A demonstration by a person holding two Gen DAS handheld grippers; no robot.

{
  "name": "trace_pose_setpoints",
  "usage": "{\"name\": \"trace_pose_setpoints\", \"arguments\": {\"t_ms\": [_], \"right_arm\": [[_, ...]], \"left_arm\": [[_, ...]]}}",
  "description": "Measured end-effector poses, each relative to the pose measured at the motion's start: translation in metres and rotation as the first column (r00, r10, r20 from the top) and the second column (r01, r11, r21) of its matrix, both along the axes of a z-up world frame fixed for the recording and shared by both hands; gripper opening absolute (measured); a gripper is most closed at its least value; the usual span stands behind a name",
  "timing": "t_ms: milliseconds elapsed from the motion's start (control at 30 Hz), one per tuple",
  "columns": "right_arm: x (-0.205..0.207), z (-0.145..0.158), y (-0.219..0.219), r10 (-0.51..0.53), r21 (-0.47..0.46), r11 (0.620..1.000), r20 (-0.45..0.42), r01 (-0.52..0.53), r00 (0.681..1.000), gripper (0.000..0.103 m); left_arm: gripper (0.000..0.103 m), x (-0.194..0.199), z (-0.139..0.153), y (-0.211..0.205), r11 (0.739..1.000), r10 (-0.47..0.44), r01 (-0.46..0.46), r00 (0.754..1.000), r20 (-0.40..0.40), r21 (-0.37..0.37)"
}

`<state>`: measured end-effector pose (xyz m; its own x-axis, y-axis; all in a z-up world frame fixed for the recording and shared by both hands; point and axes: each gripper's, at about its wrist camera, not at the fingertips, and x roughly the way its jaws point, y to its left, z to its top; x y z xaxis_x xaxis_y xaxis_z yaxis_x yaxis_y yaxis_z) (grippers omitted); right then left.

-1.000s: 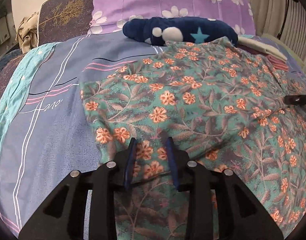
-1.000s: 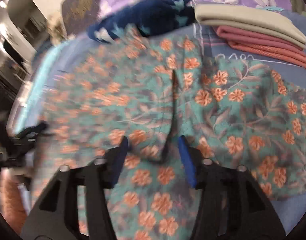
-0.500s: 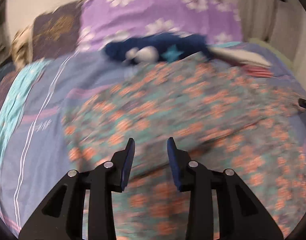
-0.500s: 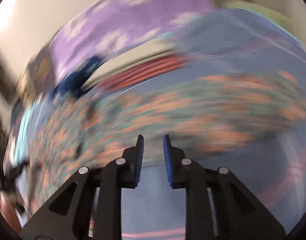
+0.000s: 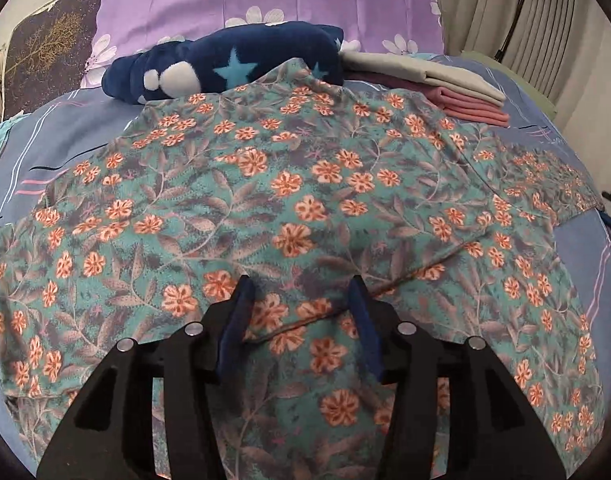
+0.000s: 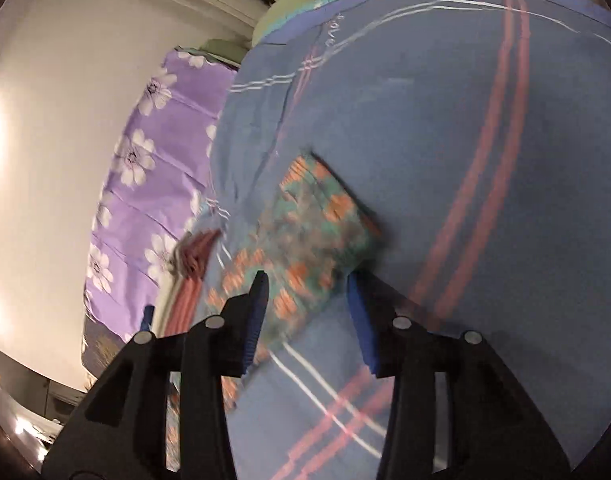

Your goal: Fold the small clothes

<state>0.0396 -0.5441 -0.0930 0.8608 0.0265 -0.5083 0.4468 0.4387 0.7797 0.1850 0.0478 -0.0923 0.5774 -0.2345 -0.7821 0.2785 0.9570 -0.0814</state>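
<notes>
Left wrist view close over floral garment [image 5: 305, 200], facing pillows, right view rolled, both sharing garment

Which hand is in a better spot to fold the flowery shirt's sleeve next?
Probably the right. The right gripper is open right at the end of the sleeve of the flowery shirt. The left gripper hovers open over the shirt's middle, far from that sleeve.
</notes>
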Motion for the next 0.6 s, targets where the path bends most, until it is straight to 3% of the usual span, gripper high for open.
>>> {"name": "trace_pose_setpoints", "arguments": {"t_ms": [33, 67, 133, 200, 300, 400, 500, 567, 600], "right_arm": [[0.008, 0.002, -0.002, -0.003, -0.004, 1.000, -0.011, 0.003, 1.000, 0.026], [0.019, 0.004, -0.002, 0.002, -0.001, 1.000, -0.030, -0.002, 1.000, 0.006], [0.034, 0.015, 0.011, 0.011, -0.022, 1.000, -0.033, -0.012, 0.999, 0.005], [0.050, 0.041, 0.040, 0.072, -0.123, 0.990, -0.001, -0.072, 0.997, 0.005], [0.083, 0.083, 0.120, 0.288, -0.248, 0.933, 0.082, -0.260, 0.954, 0.004], [0.109, 0.110, 0.223, 0.545, -0.348, 0.806, 0.123, -0.478, 0.829, 0.004], [0.120, 0.106, 0.327, 0.750, -0.409, 0.631, 0.104, -0.660, 0.653, 0.004], [0.128, 0.086, 0.379, 0.818, -0.415, 0.531, 0.022, -0.739, 0.575, 0.004], [0.130, 0.075, 0.393, 0.829, -0.409, 0.506, -0.015, -0.759, 0.560, 0.005]], "left_arm": [[0.051, -0.001, -0.001, 0.000, 1.000, 0.000, 0.000, 1.000, 0.003, -0.004], [0.051, -0.003, -0.001, 0.001, 1.000, 0.000, 0.000, 1.000, 0.005, -0.007], [0.052, -0.004, -0.001, 0.003, 1.000, -0.001, 0.001, 1.000, 0.005, -0.015], [0.056, -0.004, -0.002, 0.003, 1.000, -0.006, 0.006, 1.000, 0.006, -0.023], [0.062, -0.004, -0.002, 0.000, 0.999, -0.022, 0.023, 1.000, 0.006, -0.023], [0.069, -0.004, -0.003, -0.005, 0.999, -0.043, 0.043, 0.999, 0.009, -0.009], [0.069, -0.005, -0.002, -0.002, 0.999, -0.042, 0.042, 0.999, 0.012, -0.030], [0.068, -0.005, 0.000, 0.006, 0.995, -0.038, 0.038, 0.999, 0.005, -0.090], [0.068, -0.005, 0.002, 0.013, 0.990, -0.033, 0.033, 0.999, -0.001, -0.136]]}}
